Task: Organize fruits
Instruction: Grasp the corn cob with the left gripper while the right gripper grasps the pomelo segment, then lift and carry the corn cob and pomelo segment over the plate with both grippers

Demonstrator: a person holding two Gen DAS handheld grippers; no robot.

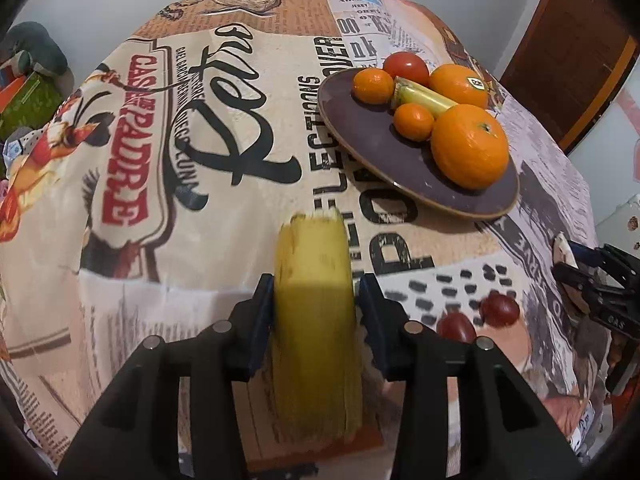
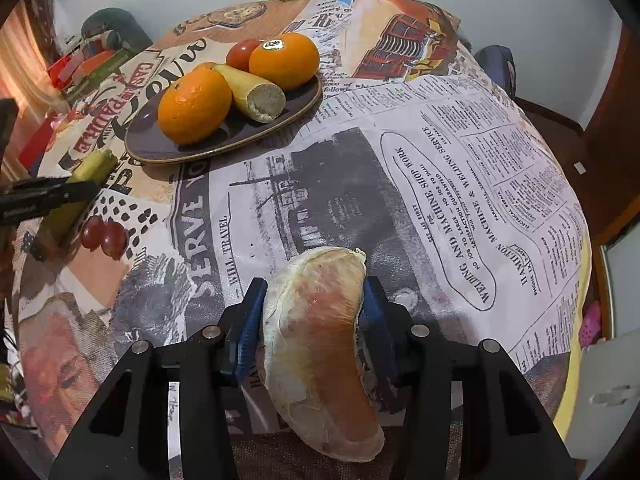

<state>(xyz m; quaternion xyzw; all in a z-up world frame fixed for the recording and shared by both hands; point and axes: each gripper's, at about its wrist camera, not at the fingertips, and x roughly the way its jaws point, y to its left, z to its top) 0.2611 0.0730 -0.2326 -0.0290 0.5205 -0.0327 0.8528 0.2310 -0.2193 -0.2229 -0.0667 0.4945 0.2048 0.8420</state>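
Note:
My left gripper [image 1: 316, 300] is shut on a yellow banana piece [image 1: 316, 280], held above the table; it also shows in the right wrist view [image 2: 86, 176]. My right gripper [image 2: 316, 304] is shut on a peeled pomelo segment [image 2: 320, 340], pale with a pink-orange side. A dark purple plate [image 1: 400, 160] to the right of the left gripper holds two large oranges [image 1: 470, 146], two small mandarins [image 1: 414, 120], a tomato [image 1: 406, 66] and a cut banana piece [image 1: 424, 96]. The plate also shows in the right wrist view [image 2: 168, 152]. Two red grapes [image 1: 498, 310] lie on the cloth near me.
The round table wears a printed newspaper-pattern cloth [image 1: 200, 160]. The right gripper shows at the right edge of the left wrist view [image 1: 600, 292]. Cluttered items [image 2: 80, 68] sit beyond the table's far left. A wooden door [image 1: 568, 56] stands at the right.

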